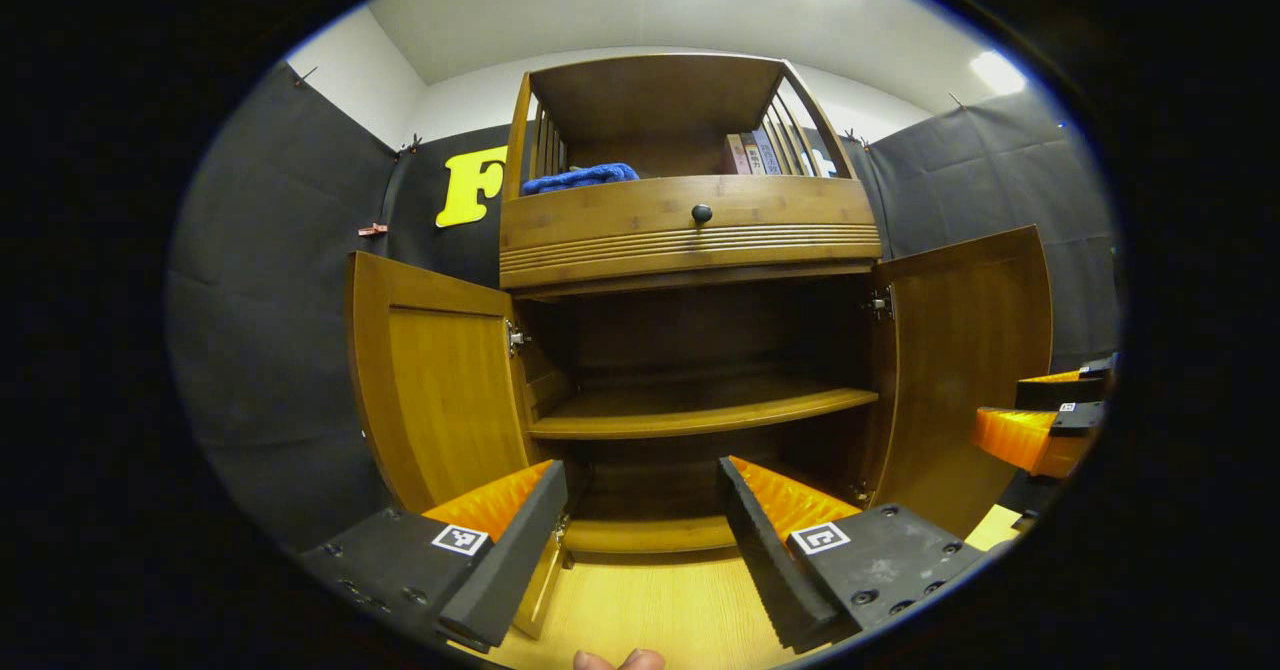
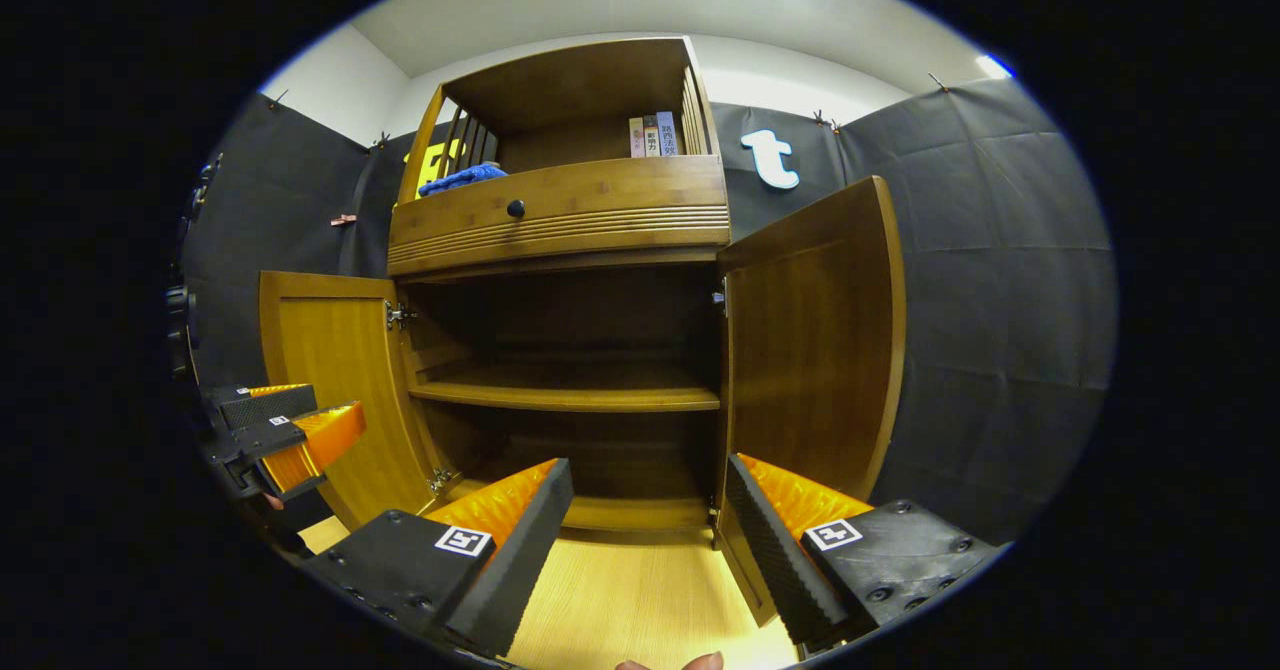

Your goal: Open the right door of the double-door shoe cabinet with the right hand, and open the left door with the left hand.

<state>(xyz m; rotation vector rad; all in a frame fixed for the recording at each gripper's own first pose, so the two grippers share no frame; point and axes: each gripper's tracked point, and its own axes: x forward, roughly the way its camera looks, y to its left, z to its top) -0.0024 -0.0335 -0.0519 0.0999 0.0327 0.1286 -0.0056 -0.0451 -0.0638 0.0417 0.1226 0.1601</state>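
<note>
**Standing open: both cabinet doors swung wide**

Filling the centre of both views, the shoe cabinet [image 1: 690,350] has its left door [image 1: 435,380] swung out at centre left of the left gripper view and its right door [image 2: 815,340] swung out at centre right of the right gripper view — by that, the task looks done. Both are flat panels of stiff, varnished bamboo-coloured wood on small metal hinges; they should swing lightly but feel slick, so the free vertical edge is the likeliest place to take hold, as no handle can be seen.

Inside, a dark bare shelf [image 1: 700,410] curves across. Above sits a drawer front with ribbed grooves and a round black knob [image 1: 702,213], then a slatted top bay holding a blue cloth [image 1: 580,177] and some books [image 2: 652,136].

Left tongs [image 1: 640,540] are released, holding nothing — black ridged pads, orange backs. Right tongs [image 2: 645,540] likewise gape with nothing between them, low in their frame above a pale wood floor [image 2: 630,600].
</note>
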